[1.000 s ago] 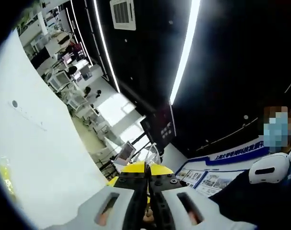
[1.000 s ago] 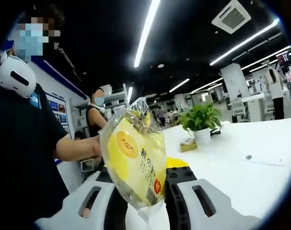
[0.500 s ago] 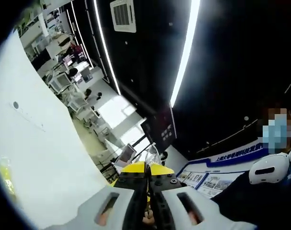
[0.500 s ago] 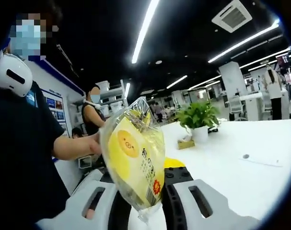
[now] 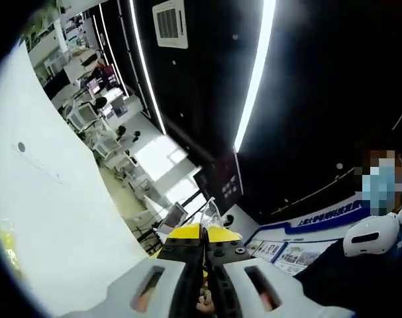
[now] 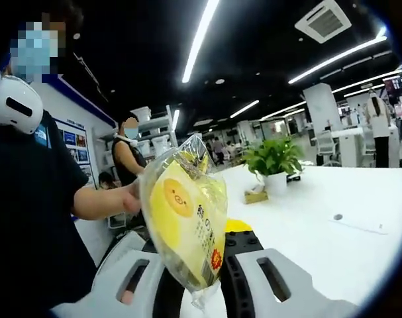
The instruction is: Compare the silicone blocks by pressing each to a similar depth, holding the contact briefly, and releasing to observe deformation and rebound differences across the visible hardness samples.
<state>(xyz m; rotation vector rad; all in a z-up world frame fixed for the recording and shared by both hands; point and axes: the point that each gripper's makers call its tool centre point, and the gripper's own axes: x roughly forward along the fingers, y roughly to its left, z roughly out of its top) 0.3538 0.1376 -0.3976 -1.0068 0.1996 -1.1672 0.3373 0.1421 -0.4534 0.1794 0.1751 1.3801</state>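
Observation:
My right gripper (image 6: 199, 278) is shut on a yellow packaged block in clear plastic wrap (image 6: 184, 222), held upright between its jaws with the crimped top corner pointing up. A person's hand (image 6: 130, 199) is just behind the package on its left. In the left gripper view, my left gripper (image 5: 204, 262) has its jaws pressed together. A thin corner of clear wrap (image 5: 210, 213) sticks up past the tips, and something small and orange shows low in the slit between the jaws. What lies below that slit is hidden.
A white table (image 6: 333, 232) stretches to the right, with a potted plant (image 6: 275, 162) and a small box (image 6: 257, 195) at its far end. The same white table (image 5: 48, 212) lies left in the left gripper view. A person in dark clothes (image 6: 28, 218) stands close; another person (image 6: 126, 156) stands behind.
Both views have drifted only slightly. The package stays gripped in the right gripper and the left jaws stay together.

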